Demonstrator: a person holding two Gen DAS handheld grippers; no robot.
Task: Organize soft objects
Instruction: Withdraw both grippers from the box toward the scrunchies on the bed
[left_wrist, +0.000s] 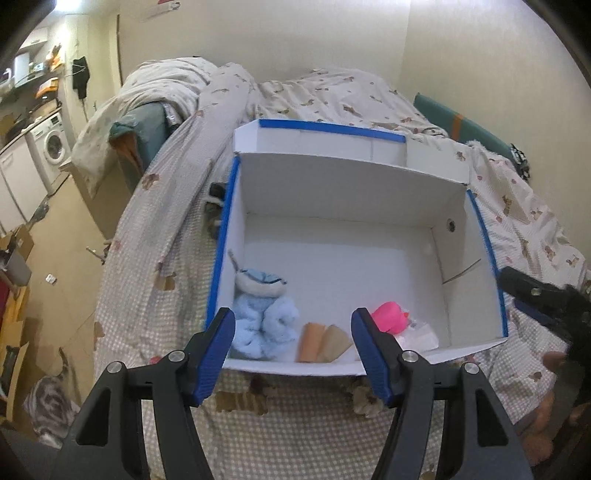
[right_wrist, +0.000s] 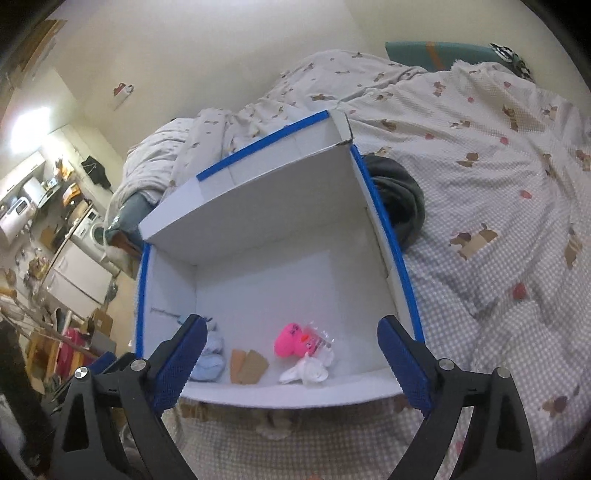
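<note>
A: Status?
B: I've got blue plush (left_wrist: 264, 317), tan pieces (left_wrist: 323, 343), pink toy (right_wrist: 291, 339) and white cloth (right_wrist: 308, 371) along the white box (left_wrist: 343, 195) near wall on the bed (right_wrist: 498, 206)

A: Fingers?
B: Left gripper (left_wrist: 293, 356) half open, right gripper (right_wrist: 295, 365) wide, both empty; dark bundle (right_wrist: 400, 199) beside box maybe left

The left gripper (left_wrist: 293, 341) points steeply downward with its jaws partly apart and nothing between the blue pads. The right gripper (right_wrist: 291, 354) tilts down at a similar angle, its jaws spread wide and empty. In the left wrist view, the right gripper shows as a dark shape at the right edge.
</note>
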